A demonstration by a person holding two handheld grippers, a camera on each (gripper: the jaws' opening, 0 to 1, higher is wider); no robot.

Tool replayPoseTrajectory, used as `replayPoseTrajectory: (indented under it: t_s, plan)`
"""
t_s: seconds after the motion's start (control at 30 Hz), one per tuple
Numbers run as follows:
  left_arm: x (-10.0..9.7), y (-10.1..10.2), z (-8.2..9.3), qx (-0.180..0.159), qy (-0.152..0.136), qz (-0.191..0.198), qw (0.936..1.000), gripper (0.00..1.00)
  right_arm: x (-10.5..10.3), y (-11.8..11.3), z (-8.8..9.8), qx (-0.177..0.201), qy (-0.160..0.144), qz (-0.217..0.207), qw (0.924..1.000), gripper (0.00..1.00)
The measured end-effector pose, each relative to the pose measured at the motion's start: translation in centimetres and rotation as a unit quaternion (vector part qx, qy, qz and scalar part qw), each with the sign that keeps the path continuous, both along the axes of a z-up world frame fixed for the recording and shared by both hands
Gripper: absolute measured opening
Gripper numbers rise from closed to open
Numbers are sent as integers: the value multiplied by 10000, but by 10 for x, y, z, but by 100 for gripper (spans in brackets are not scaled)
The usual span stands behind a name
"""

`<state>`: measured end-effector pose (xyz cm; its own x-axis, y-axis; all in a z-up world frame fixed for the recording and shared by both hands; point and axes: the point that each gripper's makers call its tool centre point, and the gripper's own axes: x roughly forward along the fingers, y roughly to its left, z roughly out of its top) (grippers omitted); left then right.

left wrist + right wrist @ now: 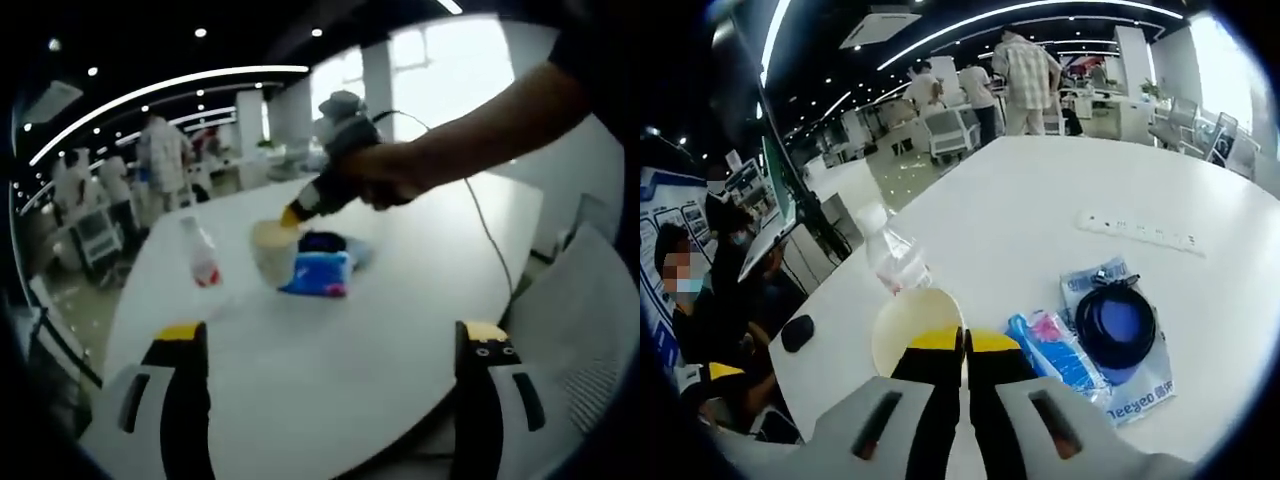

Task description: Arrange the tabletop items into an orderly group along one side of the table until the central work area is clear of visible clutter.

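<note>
Black fingers with yellow tips; dark short sleeve.

White table; cream cup; blue packet; yellow-tipped black right hand-held gripper.

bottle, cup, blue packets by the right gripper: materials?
Bottle: clear thin plastic by the look, see-through wall, pale cap. Cup: cream, matte, probably paper or plastic; the right gripper is pinched on its rim. Blue packet: glossy plastic film, it catches highlights. Pouch: clear film over a printed card, holding a dark round item whose material is unclear. Table: smooth white, likely laminate.
</note>
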<state>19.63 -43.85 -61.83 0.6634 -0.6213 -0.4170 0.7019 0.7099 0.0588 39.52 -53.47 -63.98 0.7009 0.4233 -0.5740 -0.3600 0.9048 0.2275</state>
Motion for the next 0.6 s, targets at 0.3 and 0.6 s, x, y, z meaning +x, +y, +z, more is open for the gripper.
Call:
replayPoseTrajectory:
  t_s: [0.3, 0.6]
  plan:
    - [0, 2, -8, 72, 174, 58, 9998, 99, 15, 4, -6, -96, 3, 11, 10000, 0]
    - [4, 11, -14, 157, 274, 258, 9992, 97, 30, 6, -16, -122, 41, -23, 9999, 0]
